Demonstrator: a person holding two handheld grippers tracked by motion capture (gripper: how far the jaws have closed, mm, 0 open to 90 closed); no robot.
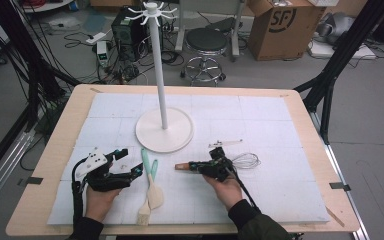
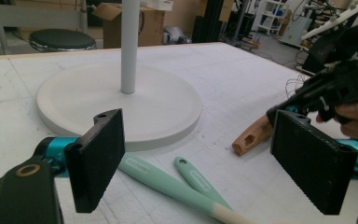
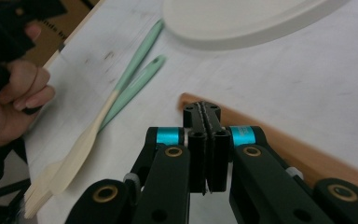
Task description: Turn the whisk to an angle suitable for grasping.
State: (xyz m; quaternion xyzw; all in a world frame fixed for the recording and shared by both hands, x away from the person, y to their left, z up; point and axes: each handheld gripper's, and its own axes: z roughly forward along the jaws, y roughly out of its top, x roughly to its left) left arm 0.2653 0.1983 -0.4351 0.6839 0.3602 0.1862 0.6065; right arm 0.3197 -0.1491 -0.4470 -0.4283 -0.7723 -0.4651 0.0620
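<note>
A whisk (image 1: pixel 245 160) with a wooden handle (image 1: pixel 182 167) lies right of the white stand's round base (image 1: pixel 164 131). My right gripper (image 1: pixel 194 165) points left along that handle, low over it. In the right gripper view its jaws (image 3: pixel 205 114) are pressed together with nothing between them, and the handle (image 3: pixel 284 142) runs beneath. My left gripper (image 1: pixel 130 161) rests at the front left, jaws wide open and empty (image 2: pixel 205 149). Two mint-handled utensils (image 1: pixel 150 185) lie between the grippers, just ahead of the left jaws (image 2: pixel 161 179).
The stand's tall white pole (image 1: pixel 157 65) rises from the base and carries hooks at its top. A small metal piece (image 1: pixel 225 143) lies behind the right gripper. White foam mat (image 1: pixel 280 125) covers the wooden table. Stool and boxes stand beyond the far edge.
</note>
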